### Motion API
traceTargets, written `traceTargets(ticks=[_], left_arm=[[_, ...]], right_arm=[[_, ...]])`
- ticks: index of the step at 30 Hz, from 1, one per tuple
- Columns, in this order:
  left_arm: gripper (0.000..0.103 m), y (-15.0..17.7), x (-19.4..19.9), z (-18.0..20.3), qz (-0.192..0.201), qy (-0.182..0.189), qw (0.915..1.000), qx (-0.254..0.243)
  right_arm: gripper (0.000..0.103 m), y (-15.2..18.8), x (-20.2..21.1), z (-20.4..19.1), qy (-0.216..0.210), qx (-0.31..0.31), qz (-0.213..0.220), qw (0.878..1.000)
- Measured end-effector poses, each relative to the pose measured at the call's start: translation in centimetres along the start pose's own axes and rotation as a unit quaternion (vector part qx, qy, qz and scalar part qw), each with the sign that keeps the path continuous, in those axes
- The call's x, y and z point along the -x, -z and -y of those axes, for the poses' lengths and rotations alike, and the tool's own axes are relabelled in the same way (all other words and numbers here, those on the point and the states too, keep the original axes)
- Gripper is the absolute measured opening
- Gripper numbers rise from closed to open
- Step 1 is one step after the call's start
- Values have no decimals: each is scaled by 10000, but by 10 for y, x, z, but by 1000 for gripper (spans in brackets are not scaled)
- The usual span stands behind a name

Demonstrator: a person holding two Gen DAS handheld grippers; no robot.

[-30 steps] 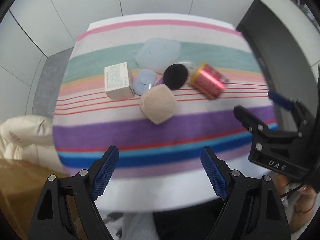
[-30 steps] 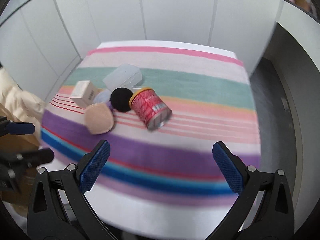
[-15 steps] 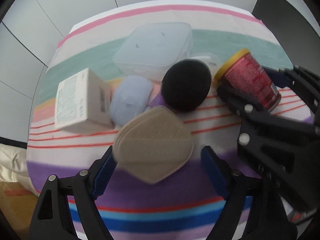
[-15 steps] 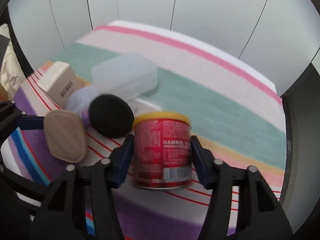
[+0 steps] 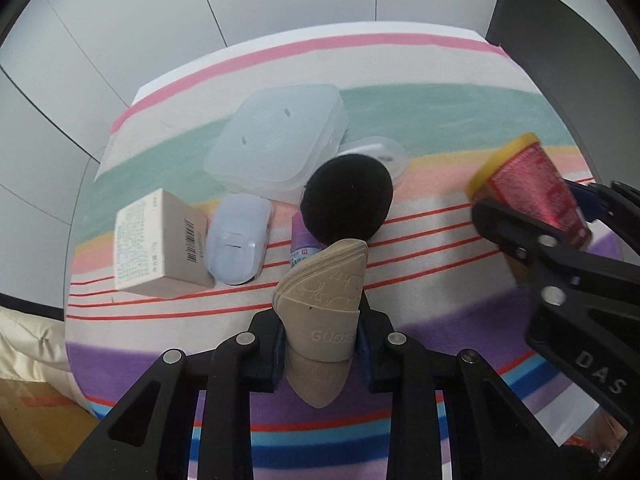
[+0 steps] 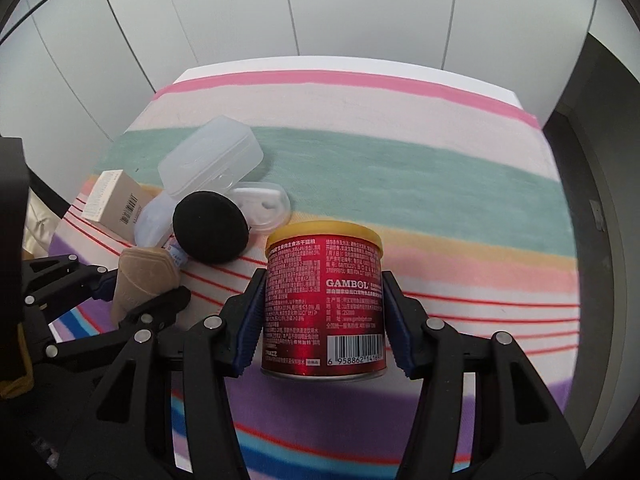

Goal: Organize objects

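Left wrist view, left claw (image 5: 320, 340) closing on beige pad (image 5: 324, 304), right claw (image 6: 322, 320) clamping red can (image 6: 324, 304)

Both tongs have dropped in from above the worktop! The left tongs (image 5: 320, 340) are closing on the beige puff (image 5: 324, 312), now pinched and folded between them, while the right tongs (image 6: 322, 320) (wide open a second ago) clamp the red can (image 6: 324, 300).
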State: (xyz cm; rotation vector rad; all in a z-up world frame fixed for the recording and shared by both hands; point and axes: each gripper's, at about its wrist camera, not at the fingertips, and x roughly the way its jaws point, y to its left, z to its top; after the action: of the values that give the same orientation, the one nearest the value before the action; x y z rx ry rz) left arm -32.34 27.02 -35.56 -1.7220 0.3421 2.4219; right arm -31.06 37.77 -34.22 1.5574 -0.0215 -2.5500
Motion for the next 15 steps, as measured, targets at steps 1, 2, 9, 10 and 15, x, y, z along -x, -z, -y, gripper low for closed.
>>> traceTargets(ticks=[1, 2, 9, 10, 15], left_arm=[[28, 2, 8, 2, 26, 1, 10000, 11], [28, 2, 11, 1, 42, 0, 10000, 25], [26, -4, 48, -14, 109, 26, 9996, 262], [26, -6, 59, -18, 184, 17, 9994, 303], [25, -10, 98, -31, 450, 25, 9982, 390]], right_arm=[[56, 1, 5, 0, 35, -20, 0, 10000], [56, 1, 11, 0, 54, -55, 1, 10000], [56, -19, 55, 4, 307, -150, 90, 9994], [56, -23, 65, 4, 324, -189, 114, 9992], [56, -38, 108, -1, 494, -212, 363, 9979]])
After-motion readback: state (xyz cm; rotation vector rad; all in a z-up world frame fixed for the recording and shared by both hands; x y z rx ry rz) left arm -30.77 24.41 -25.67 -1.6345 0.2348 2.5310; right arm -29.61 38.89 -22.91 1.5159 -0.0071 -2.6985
